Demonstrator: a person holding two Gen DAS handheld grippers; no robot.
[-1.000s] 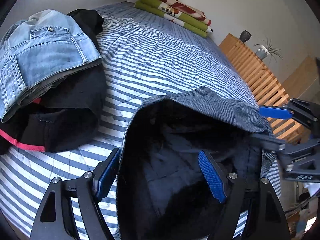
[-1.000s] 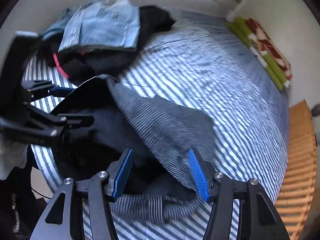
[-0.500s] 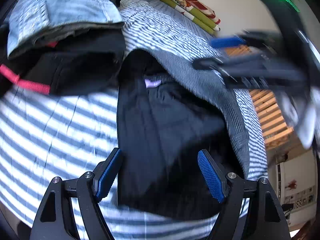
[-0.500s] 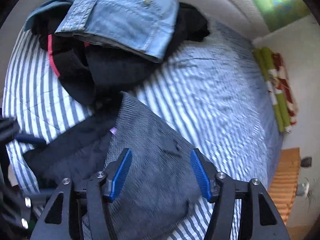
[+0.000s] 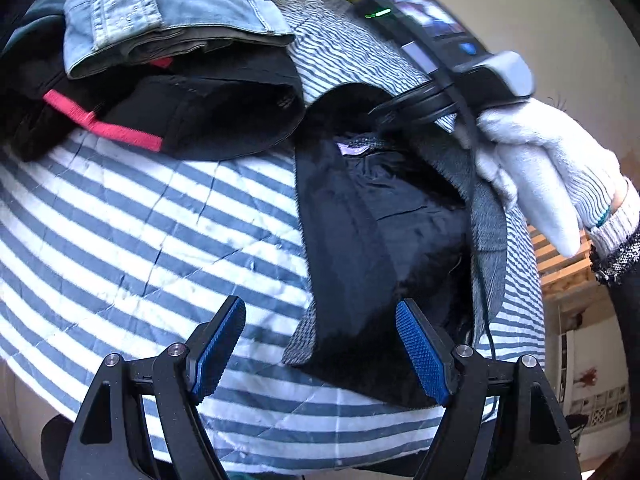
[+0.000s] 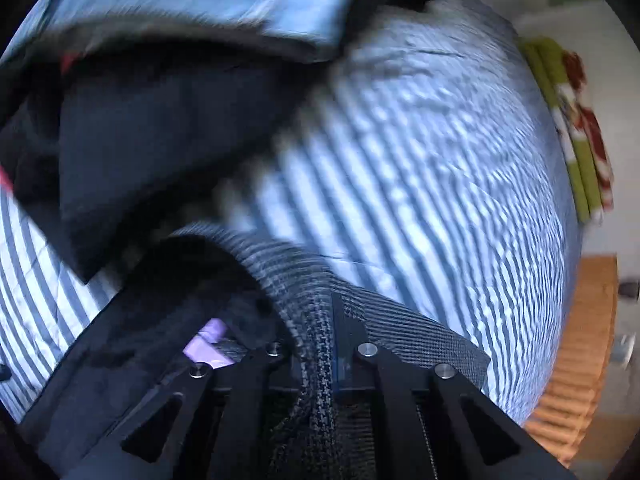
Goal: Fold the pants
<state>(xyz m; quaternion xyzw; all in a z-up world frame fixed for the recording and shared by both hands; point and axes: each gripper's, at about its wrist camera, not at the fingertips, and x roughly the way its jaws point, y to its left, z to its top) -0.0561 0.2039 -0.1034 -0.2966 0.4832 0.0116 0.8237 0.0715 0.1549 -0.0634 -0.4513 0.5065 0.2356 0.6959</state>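
Observation:
Grey houndstooth pants [image 5: 486, 216] with a dark lining [image 5: 372, 224] lie on the striped bed, partly turned inside out, a lilac label [image 5: 352, 148] showing at the waist. My left gripper [image 5: 320, 352] hangs open above the pants' near edge, nothing between its blue pads [image 5: 420, 354]. In the right wrist view my right gripper [image 6: 324, 344] is shut on a fold of the grey pants [image 6: 320, 300] near the waistband; the lilac label [image 6: 208, 340] lies just to its left. A gloved hand [image 5: 536, 168] holds the right gripper's body [image 5: 436, 44] over the pants' far end.
A pile of folded clothes sits at the back left: light-blue jeans [image 5: 160, 4] on top of black garments with a red band [image 5: 104, 126]. The striped bedcover [image 5: 140, 240] spreads left of the pants. A green-and-red folded blanket [image 6: 576, 128] lies far off; a wooden slatted frame [image 6: 580, 360] is at right.
My right gripper has closed on the grey fabric near the waistband; it stood open before. The left gripper has drawn back toward the bed's near edge, staying open.

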